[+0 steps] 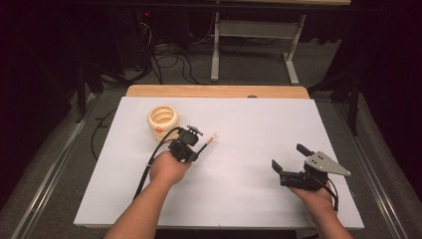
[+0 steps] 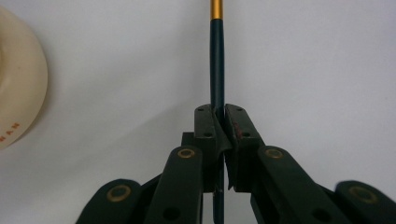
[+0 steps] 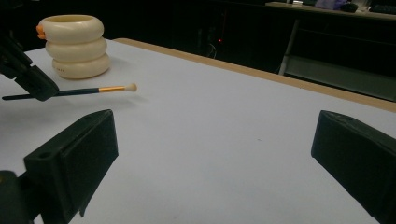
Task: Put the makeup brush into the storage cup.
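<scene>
We see the left claw (image 2: pixel 219 122) clenched on a thin dark-handled brush with a gold ferrule and pale tip (image 3: pixel 95 89), pinched well back along its handle, so most of its length sticks out ahead of the jaws. Risk as we judge it: the round, narrow handle can pivot or slip between the pads if it gets knocked, and the long overhang makes the tip easy to clip on the cream ribbed ring-stacked plastic holder (image 1: pixel 162 121) just left of and beyond the claw. If the brush is meant for that holder, a tilted brush could hit the rim, miss the opening, or tip the light holder over.

The brush is held off the white tabletop (image 1: pixel 249 129), near level, tip pointing to the far right. The left hand (image 1: pixel 168 168) sits left of centre, forearm coming in from the near edge. The right claw (image 1: pixel 288 160) is released, jaws wide apart with nothing between them, and it is low over the near right of the tabletop, well apart from the brush.
</scene>
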